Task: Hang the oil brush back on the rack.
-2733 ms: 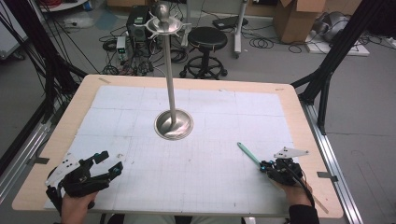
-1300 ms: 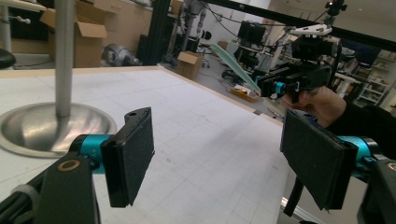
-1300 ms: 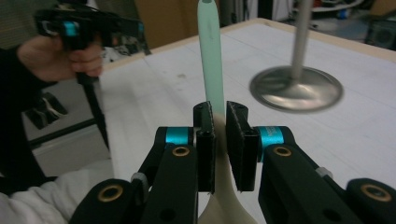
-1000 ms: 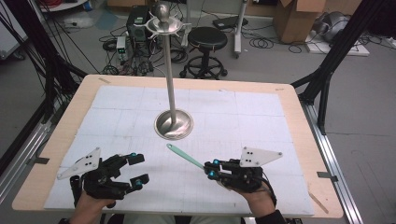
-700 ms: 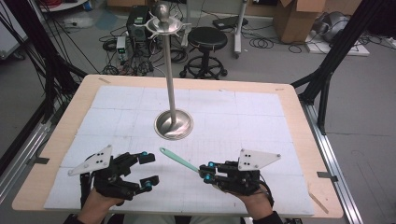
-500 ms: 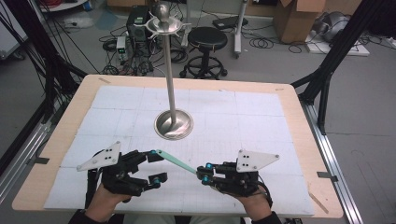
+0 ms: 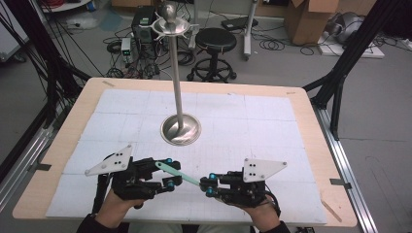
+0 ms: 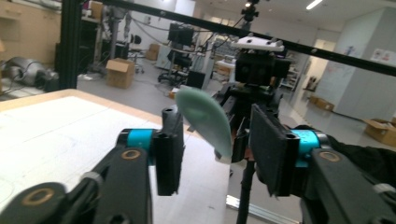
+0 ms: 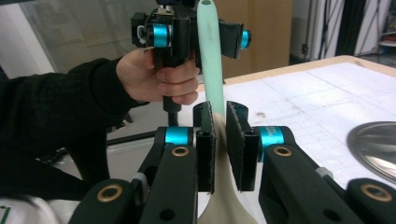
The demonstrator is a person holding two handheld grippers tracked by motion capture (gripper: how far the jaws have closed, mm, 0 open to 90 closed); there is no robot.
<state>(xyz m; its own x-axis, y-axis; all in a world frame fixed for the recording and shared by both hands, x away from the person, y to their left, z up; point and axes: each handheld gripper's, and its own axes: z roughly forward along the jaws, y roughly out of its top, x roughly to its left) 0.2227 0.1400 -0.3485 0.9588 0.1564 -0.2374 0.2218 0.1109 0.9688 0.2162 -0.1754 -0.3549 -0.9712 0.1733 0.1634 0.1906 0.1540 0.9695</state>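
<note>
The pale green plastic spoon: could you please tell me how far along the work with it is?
Done: the pale green plastic spoon is up off the table, clamped in the right gripper. In hand: its free end sits between the jaws of the left gripper, which have just been closing but do not yet press on it. Left, probably: the left grip closes, then the right lets go.

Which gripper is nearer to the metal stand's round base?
Left. The left gripper sits just below the stand's base, slightly left; the right gripper is lower and right, holding the green spoon.
</note>
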